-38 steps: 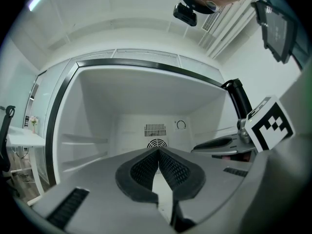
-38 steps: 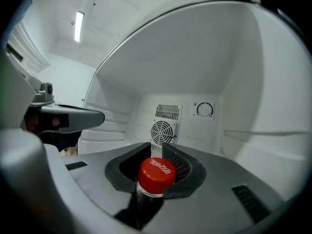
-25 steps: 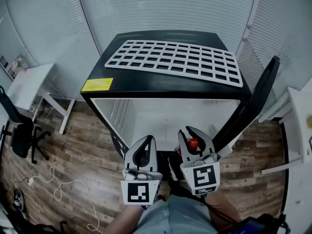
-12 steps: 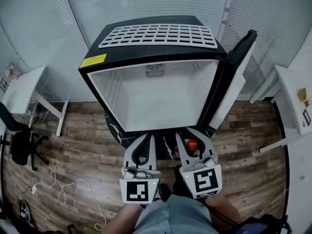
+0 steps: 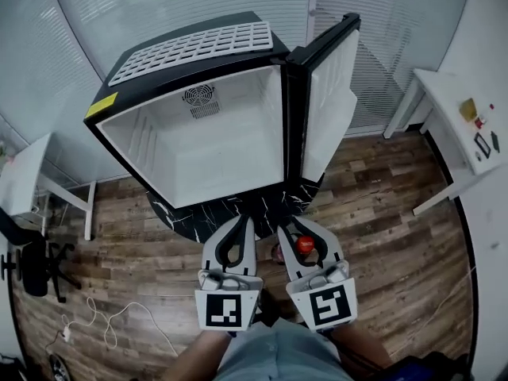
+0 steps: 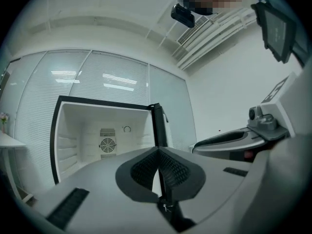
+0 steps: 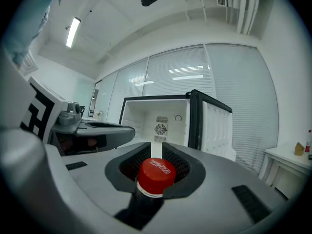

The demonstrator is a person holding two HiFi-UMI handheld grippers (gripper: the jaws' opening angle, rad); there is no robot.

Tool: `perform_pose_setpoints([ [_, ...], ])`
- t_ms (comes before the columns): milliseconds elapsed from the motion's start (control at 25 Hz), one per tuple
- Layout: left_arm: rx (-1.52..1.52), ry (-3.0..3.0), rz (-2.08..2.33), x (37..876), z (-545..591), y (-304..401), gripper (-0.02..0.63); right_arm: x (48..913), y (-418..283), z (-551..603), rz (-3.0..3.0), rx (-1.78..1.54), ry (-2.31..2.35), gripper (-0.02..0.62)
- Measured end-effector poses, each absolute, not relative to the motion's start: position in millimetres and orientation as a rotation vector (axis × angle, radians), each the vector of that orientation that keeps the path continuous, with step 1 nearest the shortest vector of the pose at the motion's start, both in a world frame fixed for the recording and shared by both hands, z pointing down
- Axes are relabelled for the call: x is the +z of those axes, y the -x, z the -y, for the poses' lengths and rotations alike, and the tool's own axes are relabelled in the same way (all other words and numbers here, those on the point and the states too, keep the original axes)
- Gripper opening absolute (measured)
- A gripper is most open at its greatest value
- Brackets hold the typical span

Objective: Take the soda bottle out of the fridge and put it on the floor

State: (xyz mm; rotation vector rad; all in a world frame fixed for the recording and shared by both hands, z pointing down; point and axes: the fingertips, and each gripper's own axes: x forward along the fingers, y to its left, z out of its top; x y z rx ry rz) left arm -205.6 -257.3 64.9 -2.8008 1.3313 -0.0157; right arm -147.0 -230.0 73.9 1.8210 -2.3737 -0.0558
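Observation:
The soda bottle shows its red cap between the jaws of my right gripper, which is shut on its neck below the cap; the dark body hangs underneath, mostly hidden. That right gripper points at the open fridge, well clear of it. My left gripper hovers just left of the right one, its jaws pressed together with nothing in them. In the left gripper view the left gripper also faces the empty white fridge interior. The fridge stands open, its door swung out to the right.
The fridge stands on a black marbled base on wood flooring. A white table with small items is at the right, another white table and an office chair at the left. A cable lies on the floor.
The fridge has slid up and left in the head view and looks farther off, with more floor showing to the right. Both grippers keep their pose; the bottle stays in the right one.

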Motion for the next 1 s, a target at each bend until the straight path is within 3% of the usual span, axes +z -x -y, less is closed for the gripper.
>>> perform_pose_setpoints([
  [600, -0.052, 2.996, -0.802, 81, 84, 21, 0.017, 102, -19, 37, 2.012, 0.037, -2.161, 0.086],
  [1000, -0.122, 3.059, -0.559, 110, -25, -51, 0.017, 135, -90, -82, 1.819, 0.126, -2.312, 0.086],
])
